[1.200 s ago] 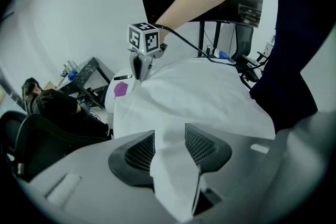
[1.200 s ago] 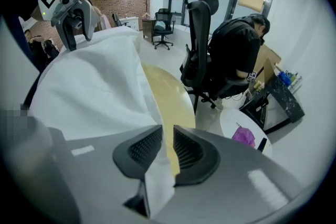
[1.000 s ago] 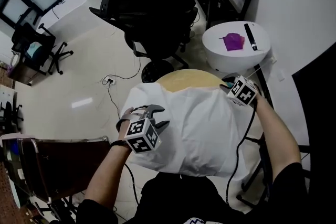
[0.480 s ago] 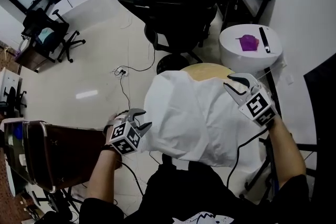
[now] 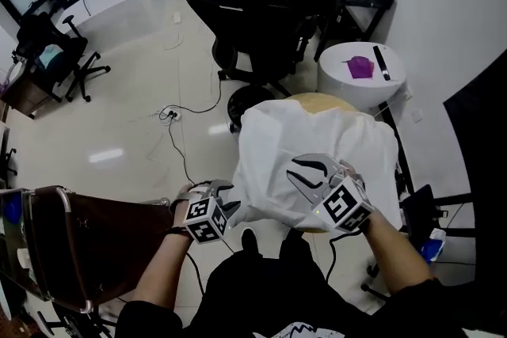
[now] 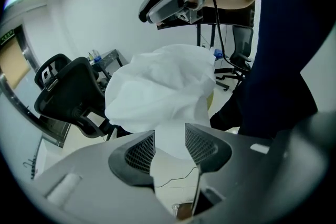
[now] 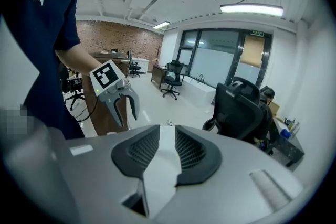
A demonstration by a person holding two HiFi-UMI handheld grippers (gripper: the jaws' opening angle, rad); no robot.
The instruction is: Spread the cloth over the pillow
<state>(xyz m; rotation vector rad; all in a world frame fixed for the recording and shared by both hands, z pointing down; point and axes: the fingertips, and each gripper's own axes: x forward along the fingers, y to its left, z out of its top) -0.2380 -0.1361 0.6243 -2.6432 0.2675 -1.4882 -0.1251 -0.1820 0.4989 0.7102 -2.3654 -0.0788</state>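
Left gripper, right gripper: jaws closing tight on edges of white fabric cloth, holding it over round tan pillow.

One white cloth, one tan pillow, two claws, left claw and right claw, two black office chairs beyond them, nearer chair, farther chair, one brown chair beside the left claw, one round tabletop beyond the right claw, bearing one purple item, one black stick

White cloth, tan pillow, black chair, purple object on white table
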